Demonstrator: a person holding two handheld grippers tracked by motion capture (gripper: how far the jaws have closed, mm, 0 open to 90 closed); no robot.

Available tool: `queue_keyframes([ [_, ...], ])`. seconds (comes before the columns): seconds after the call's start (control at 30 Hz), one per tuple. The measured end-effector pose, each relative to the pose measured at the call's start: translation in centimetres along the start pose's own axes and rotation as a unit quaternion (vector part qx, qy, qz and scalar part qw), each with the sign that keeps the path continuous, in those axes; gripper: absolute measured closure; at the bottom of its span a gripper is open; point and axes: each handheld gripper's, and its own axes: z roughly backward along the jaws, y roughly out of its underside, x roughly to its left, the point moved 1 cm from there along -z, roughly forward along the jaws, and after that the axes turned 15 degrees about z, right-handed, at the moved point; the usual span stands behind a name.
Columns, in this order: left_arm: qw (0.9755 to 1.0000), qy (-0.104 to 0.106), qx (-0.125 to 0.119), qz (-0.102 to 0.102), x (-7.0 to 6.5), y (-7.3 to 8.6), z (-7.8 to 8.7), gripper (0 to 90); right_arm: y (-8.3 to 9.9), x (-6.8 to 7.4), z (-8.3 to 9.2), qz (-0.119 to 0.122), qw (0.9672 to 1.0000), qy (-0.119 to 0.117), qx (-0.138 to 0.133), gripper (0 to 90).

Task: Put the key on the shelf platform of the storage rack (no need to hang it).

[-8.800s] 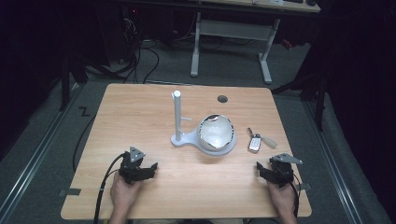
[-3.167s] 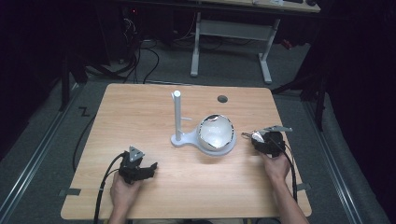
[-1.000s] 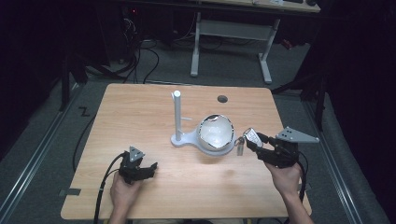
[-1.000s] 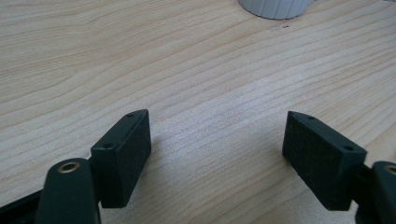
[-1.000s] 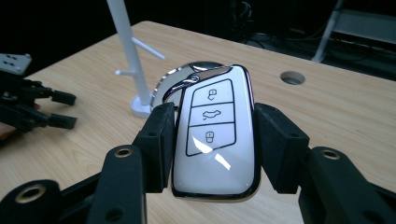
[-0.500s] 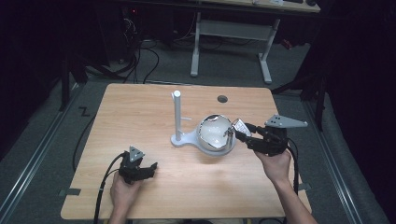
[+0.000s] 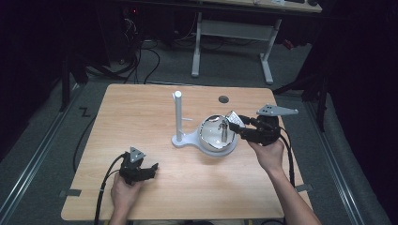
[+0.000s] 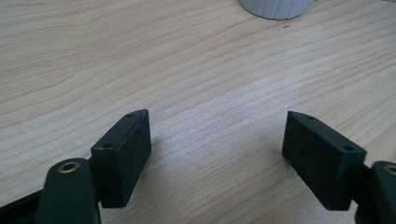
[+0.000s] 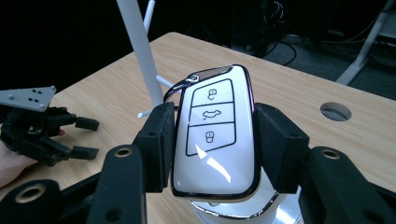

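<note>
Key fob clamped in my right jaws above the bowl.

My right gripper (image 9: 212, 140) grips a white car key fob (image 9: 215, 135) by its two long edges, button face toward the camera, its metal ring at the top; it hangs over the white bowl (image 7: 217, 140) beside the white post stand (image 7: 178, 117). My left gripper (image 7: 138, 171) rests on the wooden tabletop (image 7: 141, 108) near its front edge, jaws spread wide with only bare wood between them.
</note>
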Motion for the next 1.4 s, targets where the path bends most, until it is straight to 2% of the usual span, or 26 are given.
queue_keyframes([
  [0.33, 1.0000, 0.001, 0.000, 0.000, 0.0, 0.0, 0.0, 24.0, 0.2, -0.4, -2.2, 0.000, 0.9998, 0.000, 0.021, 50.6],
  [0.47, 1.0000, 0.001, 0.000, 0.000, 0.0, 0.0, 0.0, 24.0, 0.5, -0.4, -3.0, -0.001, 0.9995, -0.008, 0.029, 50.5],
  [0.5, 1.0000, 0.001, 0.000, 0.000, 0.0, 0.0, 0.0, 24.0, 0.6, -0.5, -3.4, -0.008, 0.9994, -0.014, 0.032, 50.6],
  [0.9, 1.0000, 0.001, 0.000, 0.000, 0.0, 0.0, 0.0, 24.1, 1.5, -0.5, -5.3, -0.015, 0.9977, -0.024, 0.061, 50.5],
  [1.03, 1.0000, 0.001, 0.000, 0.000, 0.0, 0.0, 0.0, 24.0, 1.8, -0.3, -5.8, -0.009, 0.9973, -0.020, 0.070, 50.6],
  [1.13, 1.0000, 0.001, 0.000, 0.000, 0.0, 0.0, 0.0, 24.0, 2.7, -0.5, -6.3, -0.019, 0.9964, -0.024, 0.079, 50.6],
  [1.3, 1.0000, 0.001, 0.000, 0.000, 0.0, 0.0, 0.0, 24.1, 2.8, -0.4, -6.6, -0.012, 0.9963, -0.021, 0.082, 50.6],
  [1.4, 1.0000, 0.001, 0.000, 0.000, 0.0, 0.0, 0.0, 24.1, 2.8, -0.3, -7.0, -0.015, 0.9963, -0.025, 0.081, 50.5],
])
